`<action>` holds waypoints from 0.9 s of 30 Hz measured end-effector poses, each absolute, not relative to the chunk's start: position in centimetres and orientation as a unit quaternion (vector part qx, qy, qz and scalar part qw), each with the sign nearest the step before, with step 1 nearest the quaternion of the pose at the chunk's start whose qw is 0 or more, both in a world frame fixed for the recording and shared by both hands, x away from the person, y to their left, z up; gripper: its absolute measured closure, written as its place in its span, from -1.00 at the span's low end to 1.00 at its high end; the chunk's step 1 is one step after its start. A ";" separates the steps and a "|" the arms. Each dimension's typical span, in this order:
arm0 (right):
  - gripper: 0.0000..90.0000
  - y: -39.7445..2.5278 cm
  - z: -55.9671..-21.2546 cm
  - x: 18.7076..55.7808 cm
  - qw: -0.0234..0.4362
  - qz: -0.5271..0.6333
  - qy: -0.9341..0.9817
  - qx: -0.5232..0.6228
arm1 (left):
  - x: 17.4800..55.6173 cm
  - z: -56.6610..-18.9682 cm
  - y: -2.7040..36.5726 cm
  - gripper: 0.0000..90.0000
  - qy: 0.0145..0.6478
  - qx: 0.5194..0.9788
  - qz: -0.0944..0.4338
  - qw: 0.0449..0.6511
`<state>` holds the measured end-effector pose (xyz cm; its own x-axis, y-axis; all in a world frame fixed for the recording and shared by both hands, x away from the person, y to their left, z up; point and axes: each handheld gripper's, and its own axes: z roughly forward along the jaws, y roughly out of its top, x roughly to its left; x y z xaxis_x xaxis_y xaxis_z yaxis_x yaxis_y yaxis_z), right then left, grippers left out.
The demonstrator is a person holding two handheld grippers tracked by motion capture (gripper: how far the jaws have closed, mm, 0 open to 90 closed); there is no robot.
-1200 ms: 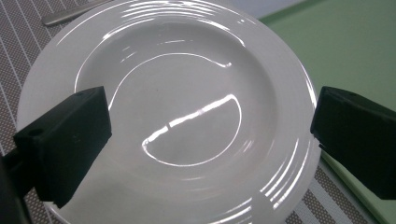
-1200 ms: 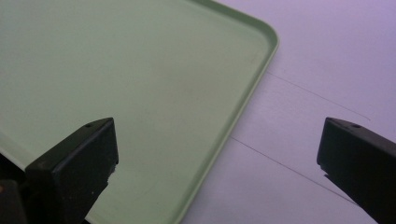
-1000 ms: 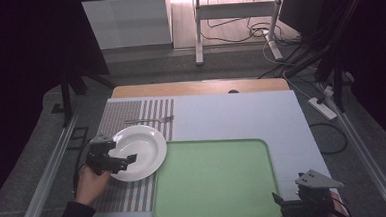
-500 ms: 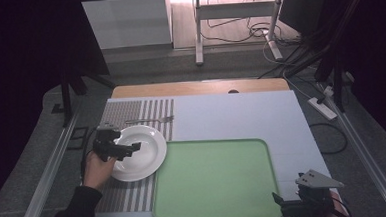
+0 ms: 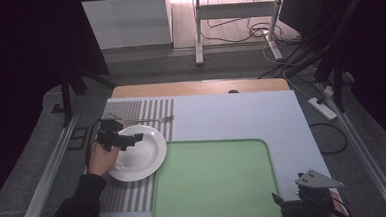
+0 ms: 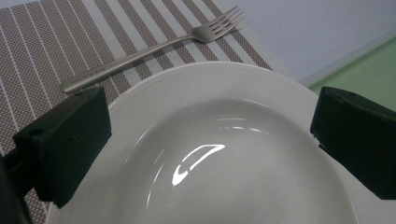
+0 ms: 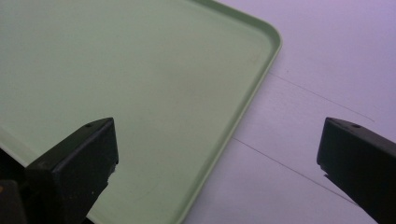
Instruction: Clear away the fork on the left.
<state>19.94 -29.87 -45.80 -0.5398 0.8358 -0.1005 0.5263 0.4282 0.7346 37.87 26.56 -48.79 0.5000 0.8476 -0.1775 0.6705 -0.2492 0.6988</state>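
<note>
We take the green tray (image 5: 215,182) as our reference. It is a shallow, smooth rectangular tray with rounded corners and a raised rim, and nothing lies in it. We see it lying flat on the pale table (image 5: 241,113), its left edge overlapping a striped woven placemat (image 5: 131,111).

Just left of the tray we find a white plate (image 5: 143,156), round, glossy and deep in the middle, with a broad rim. It holds nothing. It rests on the placemat, its right rim touching or just overlapping the tray's left edge; we cannot tell which.

Beyond the plate, further from the tray's near edge, a metal fork (image 6: 154,44) lies flat on the placemat, tines toward the bare table.

The left gripper (image 5: 127,140) hangs over the plate's left rim, held by a hand (image 5: 102,159). In the left gripper view its jaws stand wide apart, one at each side of the plate's bowl, gripping nothing. We cannot tell whether they touch the plate.

The right gripper (image 5: 286,206) sits at the tray's near right corner. In the right gripper view its jaws are spread wide, one above the tray surface, one above the table, holding nothing.
</note>
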 end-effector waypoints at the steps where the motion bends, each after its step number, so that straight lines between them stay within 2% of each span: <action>1: -1.00 -29.9 -45.8 19.9 0.233 0.332 0.812 0.419 | 38.1 -48.8 26.5 -1.00 0.486 0.781 0.117 0.374; 27: -1.00 -30.0 -45.8 20.0 0.225 0.335 0.813 0.420 | 43.7 -49.5 27.0 -1.00 0.510 0.773 0.112 0.360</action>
<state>20.04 -29.98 -45.80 -0.5466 0.8331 -0.0844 0.5318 0.4232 0.7335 43.67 27.00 -49.54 0.4547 0.8695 -0.1930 0.7079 -0.2213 0.6707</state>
